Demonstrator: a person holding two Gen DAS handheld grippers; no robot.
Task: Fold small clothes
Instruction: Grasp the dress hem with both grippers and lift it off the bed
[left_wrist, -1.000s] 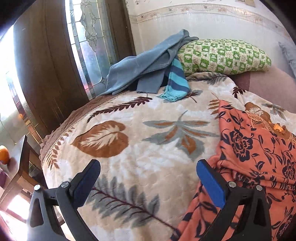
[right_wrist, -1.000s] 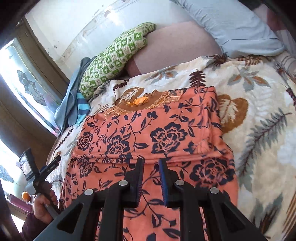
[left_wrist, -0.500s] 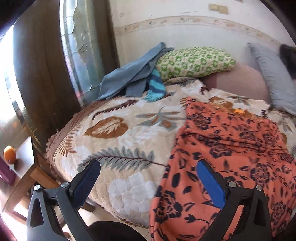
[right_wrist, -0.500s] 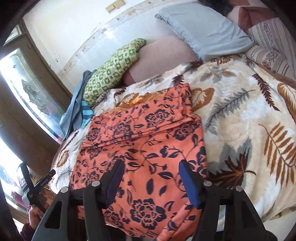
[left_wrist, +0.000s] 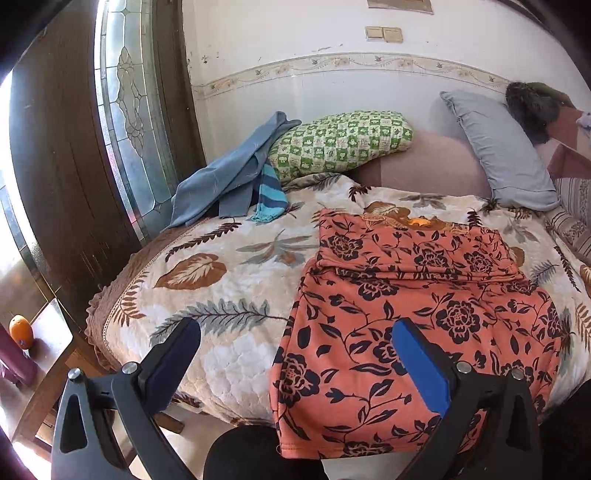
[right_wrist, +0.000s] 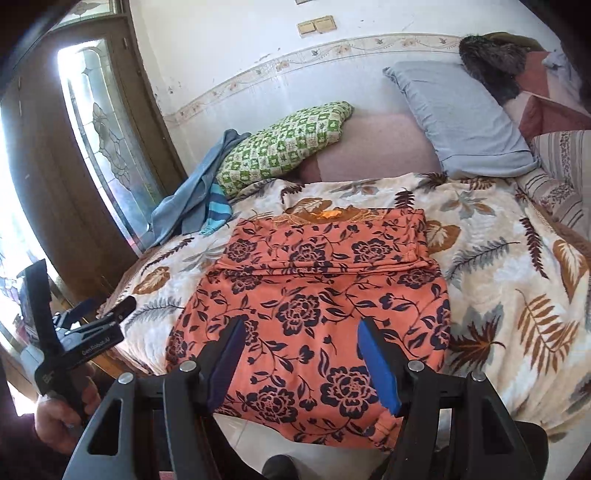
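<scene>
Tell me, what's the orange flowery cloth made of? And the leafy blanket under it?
Orange flowery cloth: looks like soft, matte knit or fleece, since it drapes limply over the bed edge. Leafy blanket: probably thick plush, with a fuzzy, puffy, quilted-looking surface. Neither can be told for sure.

The garment's (left_wrist: 417, 325) lower hem is hidden at about six o'clock in the left wrist view behind the left gripper's (left_wrist: 295, 354) fingers and a dark shape. In the right wrist view the same hem is covered by the right gripper's (right_wrist: 301, 354) fingers. The blanket (left_wrist: 229, 295) is cut off at three o'clock. The hand (right_wrist: 62, 417) is cropped at eight o'clock. The dark furry thing (right_wrist: 491, 62) at one o'clock cannot be identified. The wall plates (right_wrist: 317, 25) are too small to read.
</scene>
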